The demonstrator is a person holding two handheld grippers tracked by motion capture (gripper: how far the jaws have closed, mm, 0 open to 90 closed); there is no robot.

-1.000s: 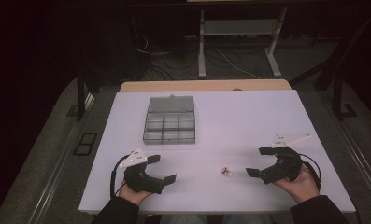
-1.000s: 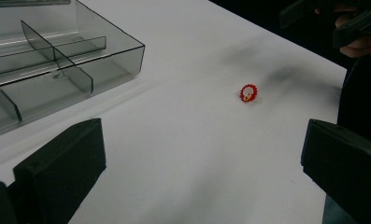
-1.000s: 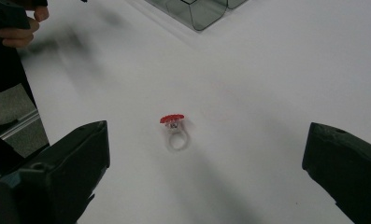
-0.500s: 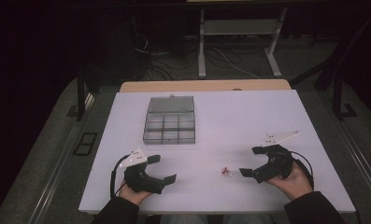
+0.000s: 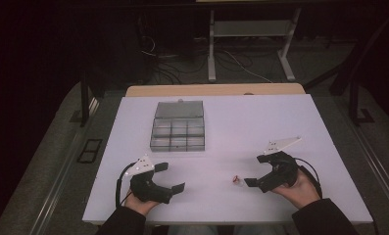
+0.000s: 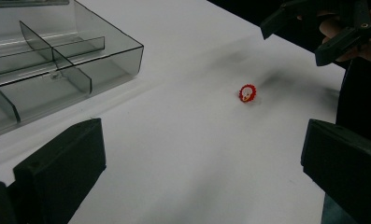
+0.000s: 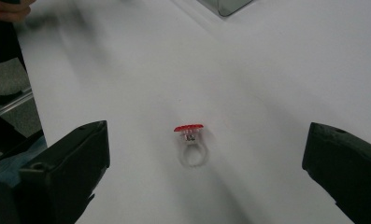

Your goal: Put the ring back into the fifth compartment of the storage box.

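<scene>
Near the tabletop's front edge, right of centre, lies a small ring (image 7: pixel 191 144) with a clear band and red top; our right gripper (image 5: pixel 258 170) sits just beside it, jaws apart. We judge it light, stiff and slippery, best pinched across the band. Our left gripper (image 5: pixel 169 177), also spread, rests front-left. A clear compartment box (image 5: pixel 178 132) stands well apart toward the back; nothing intervenes.

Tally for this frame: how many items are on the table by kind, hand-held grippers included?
Ring with red top: 1
Clear compartment box: 1
Hand-held grippers, left hand-held gripper and right hand-held gripper: 2
Total: 4
</scene>
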